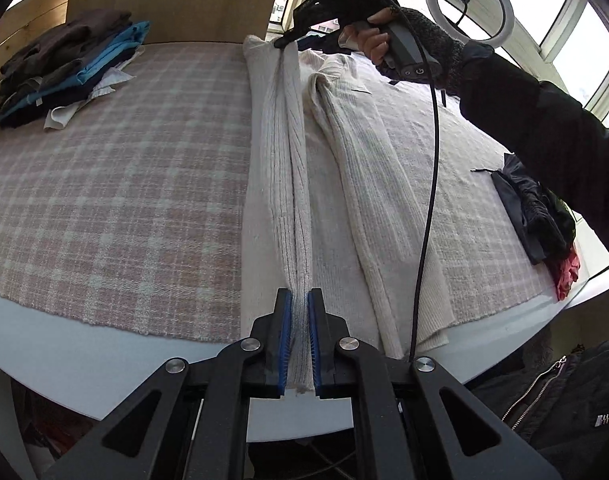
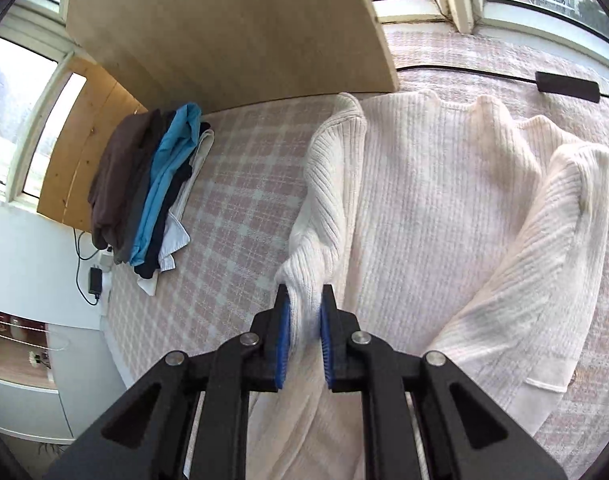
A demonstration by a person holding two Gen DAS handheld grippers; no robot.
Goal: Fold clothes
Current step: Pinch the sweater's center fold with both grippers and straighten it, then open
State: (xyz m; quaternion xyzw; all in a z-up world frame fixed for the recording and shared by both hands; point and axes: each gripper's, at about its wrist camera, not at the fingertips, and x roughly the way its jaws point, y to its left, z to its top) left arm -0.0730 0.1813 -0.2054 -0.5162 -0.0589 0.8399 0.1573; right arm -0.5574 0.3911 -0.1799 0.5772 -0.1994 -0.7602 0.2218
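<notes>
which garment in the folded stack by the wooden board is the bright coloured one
The blue garment in the middle of the folded stack; the brown top lies above it, with dark and white pieces underneath.

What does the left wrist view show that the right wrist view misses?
Only the left wrist view shows the ring light, the dark clothes heap at the bed's right edge, and the right claw from outside, pinching the sweater's far edge. Only the right wrist view shows the sweater's neckline and the charger. Both show the white ribbed sweater, the folded stack, and the plaid cover.
</notes>
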